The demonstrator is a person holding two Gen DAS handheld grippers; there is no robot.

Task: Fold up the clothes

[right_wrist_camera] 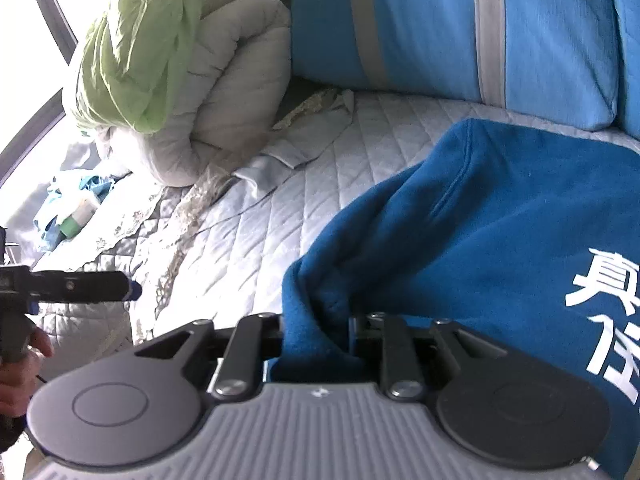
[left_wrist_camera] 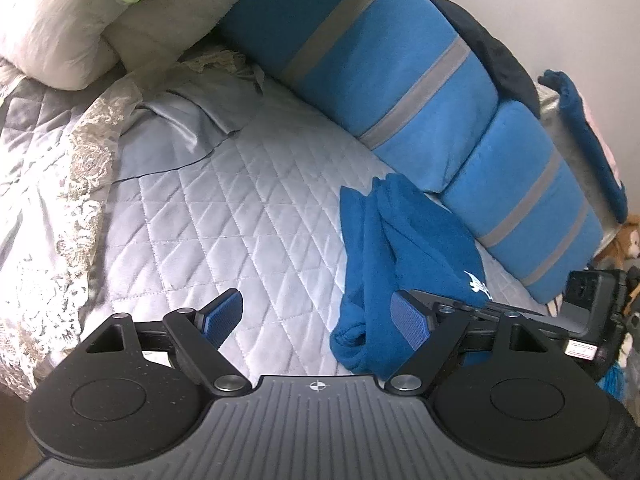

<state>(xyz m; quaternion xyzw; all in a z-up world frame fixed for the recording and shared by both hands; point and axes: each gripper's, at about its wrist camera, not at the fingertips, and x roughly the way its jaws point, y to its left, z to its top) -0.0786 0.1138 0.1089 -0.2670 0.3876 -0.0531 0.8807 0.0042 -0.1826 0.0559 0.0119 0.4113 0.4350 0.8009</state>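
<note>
A dark blue fleece sweatshirt point(left_wrist_camera: 404, 256) with white printed characters lies bunched on the quilted grey bedspread point(left_wrist_camera: 224, 216). My left gripper point(left_wrist_camera: 318, 316) is open and empty, its blue pads just left of the garment's folded edge. My right gripper point(right_wrist_camera: 316, 344) is shut on a fold of the sweatshirt point(right_wrist_camera: 500, 220), which drapes over its right side; its fingertips are hidden in the cloth. The right gripper's body shows in the left wrist view point(left_wrist_camera: 592, 308), and the left gripper shows in the right wrist view point(right_wrist_camera: 80, 286).
Blue cushions with grey stripes point(left_wrist_camera: 400, 80) line the back of the bed. A rolled beige duvet point(right_wrist_camera: 224, 92) and a green cloth point(right_wrist_camera: 136, 52) lie at the head. A lace-trimmed cover point(left_wrist_camera: 80, 168) lies to the left. A wall stands behind the cushions.
</note>
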